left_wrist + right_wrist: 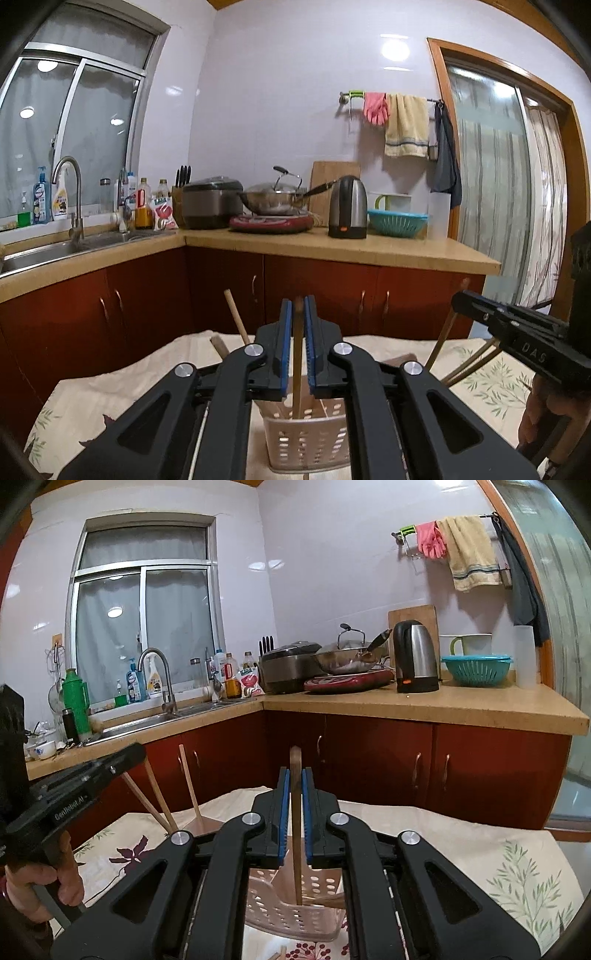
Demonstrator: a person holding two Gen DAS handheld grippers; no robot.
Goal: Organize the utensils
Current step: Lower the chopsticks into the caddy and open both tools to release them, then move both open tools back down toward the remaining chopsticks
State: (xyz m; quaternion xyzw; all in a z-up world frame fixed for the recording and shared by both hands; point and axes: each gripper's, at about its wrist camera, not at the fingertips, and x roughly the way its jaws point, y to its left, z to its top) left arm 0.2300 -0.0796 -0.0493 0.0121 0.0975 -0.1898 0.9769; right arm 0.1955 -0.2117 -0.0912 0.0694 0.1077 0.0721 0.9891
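Note:
In the left wrist view my left gripper (297,301) stands over a beige perforated basket (306,443). A thin wooden chopstick (296,369) runs upright between its blue pads (286,347) with a thin gap on each side, its foot in the basket. In the right wrist view my right gripper (294,771) straddles a darker wooden stick (296,856) the same way, pads slightly apart from it, its tip down in a pinkish perforated basket (317,919). Each gripper shows side-on in the other's view: right gripper (456,295), left gripper (136,753).
Several loose chopsticks (188,786) lean up at the table's far side, over a floral cloth (480,849). A hand (40,890) grips the left tool's handle. Beyond stand red cabinets (147,295), a counter with kettle (347,206), wok (273,199) and sink (55,251).

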